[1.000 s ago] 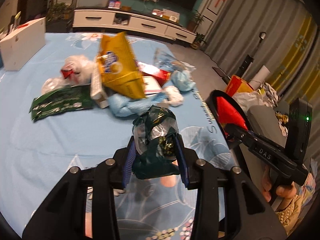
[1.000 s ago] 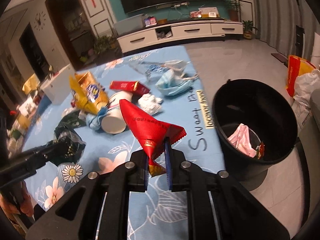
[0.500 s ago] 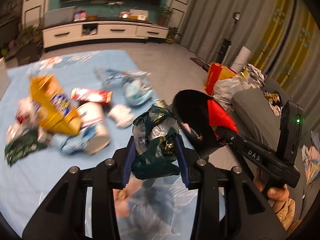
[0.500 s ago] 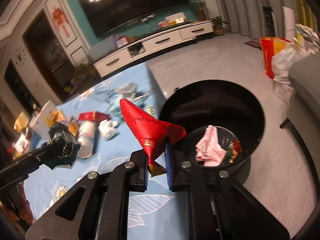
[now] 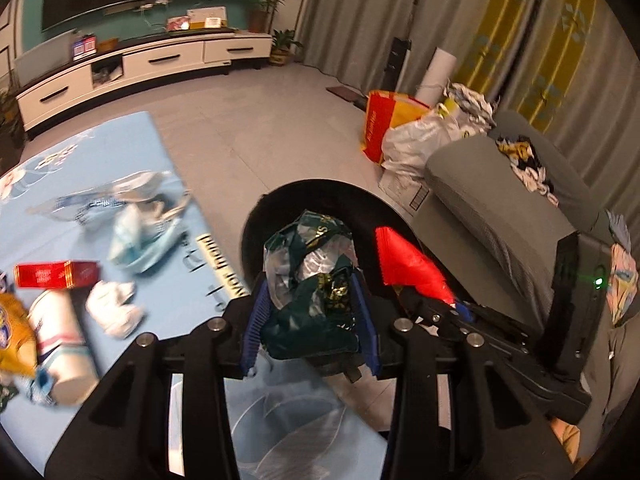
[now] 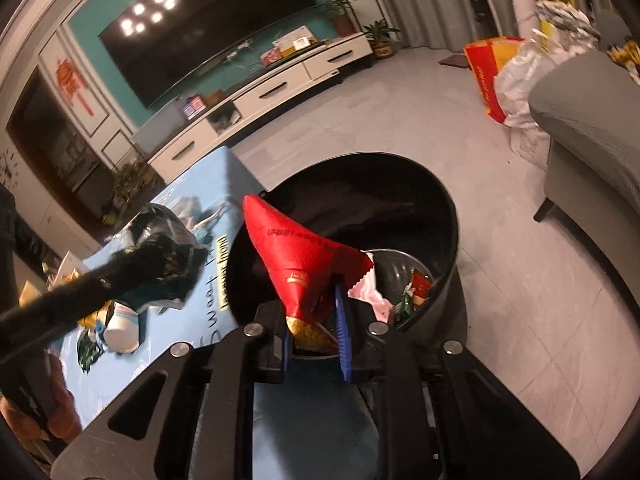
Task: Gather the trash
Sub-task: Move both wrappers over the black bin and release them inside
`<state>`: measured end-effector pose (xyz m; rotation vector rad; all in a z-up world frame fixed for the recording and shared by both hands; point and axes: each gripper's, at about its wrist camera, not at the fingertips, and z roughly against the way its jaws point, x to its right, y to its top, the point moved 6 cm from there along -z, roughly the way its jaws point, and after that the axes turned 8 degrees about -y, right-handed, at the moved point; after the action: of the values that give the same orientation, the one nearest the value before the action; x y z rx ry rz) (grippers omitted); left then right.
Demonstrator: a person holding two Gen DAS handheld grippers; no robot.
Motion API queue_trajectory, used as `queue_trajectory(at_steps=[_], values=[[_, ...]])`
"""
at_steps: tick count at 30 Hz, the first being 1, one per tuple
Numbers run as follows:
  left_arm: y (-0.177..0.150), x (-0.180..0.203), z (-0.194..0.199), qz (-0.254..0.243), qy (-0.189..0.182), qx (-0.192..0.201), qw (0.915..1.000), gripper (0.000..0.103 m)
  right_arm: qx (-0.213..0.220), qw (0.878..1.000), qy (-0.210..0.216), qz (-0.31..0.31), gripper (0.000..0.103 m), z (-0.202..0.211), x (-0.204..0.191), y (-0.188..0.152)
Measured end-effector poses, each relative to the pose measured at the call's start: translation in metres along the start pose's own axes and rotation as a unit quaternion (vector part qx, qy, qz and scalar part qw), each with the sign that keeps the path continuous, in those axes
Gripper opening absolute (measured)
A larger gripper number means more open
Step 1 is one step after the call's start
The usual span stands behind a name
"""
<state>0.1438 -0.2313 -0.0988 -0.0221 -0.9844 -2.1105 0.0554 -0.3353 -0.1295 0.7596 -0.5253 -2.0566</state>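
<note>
Over the rim of the black bin (image 6: 448, 216), at the mat's 3 o'clock edge: right gripper (image 6: 314, 320) carries a red wrapper (image 6: 296, 256), jaws opening. A gap shows on the right pad's side; the wrapper stands between them, seemingly leaning on the left pad only.

Left gripper (image 5: 310, 312) pinches a crumpled dark green wrapper (image 5: 310, 276) firmly between both blue pads, with the bin just beyond it at 12 o'clock.

Progress, judged: early to middling. Bin already holds a pink scrap (image 6: 370, 290) and some small bits. Two pieces arriving now. Left on the blue floral mat (image 5: 172, 280): a red box (image 5: 56, 274), a white cup on its side (image 5: 60, 336), a yellow bag (image 5: 12, 336) at the 9 o'clock edge, a white crumpled wad (image 5: 114, 308), pale blue plastic (image 5: 140, 240).

Hard to see: mat items are motion-blurred. Bin floor mostly hidden by the red wrapper and gripper body. Left half of the mat is cut off, so the remaining count is unknown.
</note>
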Motion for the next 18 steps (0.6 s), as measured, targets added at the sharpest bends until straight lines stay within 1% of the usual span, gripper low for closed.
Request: queue_trajectory(at_steps=[3, 5, 6, 7, 9, 10, 12, 14, 16, 18], values=[[0.004, 0.003, -0.021, -0.005, 0.006, -0.011, 0.9999, 0.043, -0.002, 1.000, -0.003, -0.015, 0.021, -0.009, 0.011, 0.005], [0.006, 0.002, -0.033, -0.004, 0.009, -0.017, 0.9998, 0.046, -0.005, 1.000, -0.006, -0.023, 0.028, -0.014, 0.016, 0.006], [0.007, 0.001, -0.037, -0.003, 0.009, -0.020, 0.9998, 0.050, -0.007, 1.000, -0.003, -0.027, 0.030, -0.016, 0.017, 0.006], [0.007, 0.000, -0.041, -0.002, 0.012, -0.020, 0.9997, 0.056, -0.009, 1.000, -0.002, -0.029, 0.034, -0.018, 0.017, 0.006], [0.008, -0.001, -0.046, -0.002, 0.012, -0.021, 0.9997, 0.061, -0.006, 0.999, -0.010, -0.031, 0.039, -0.020, 0.020, 0.007], [0.008, -0.001, -0.047, -0.002, 0.011, -0.021, 0.9997, 0.063, -0.005, 0.999, -0.012, -0.033, 0.041, -0.020, 0.021, 0.008], [0.008, -0.002, -0.048, -0.004, 0.015, -0.020, 0.9997, 0.065, -0.008, 0.999, -0.008, -0.036, 0.042, -0.020, 0.023, 0.007], [0.007, -0.004, -0.045, -0.002, 0.017, -0.018, 0.9997, 0.068, -0.011, 0.999, -0.007, -0.039, 0.048, -0.020, 0.024, 0.006], [0.005, -0.007, -0.041, 0.004, 0.016, -0.017, 0.9997, 0.071, -0.011, 0.999, -0.005, -0.040, 0.051, -0.018, 0.023, 0.006], [0.002, -0.007, -0.036, 0.007, 0.017, -0.015, 0.9997, 0.073, -0.010, 0.999, -0.003, -0.039, 0.051, -0.015, 0.021, 0.006]])
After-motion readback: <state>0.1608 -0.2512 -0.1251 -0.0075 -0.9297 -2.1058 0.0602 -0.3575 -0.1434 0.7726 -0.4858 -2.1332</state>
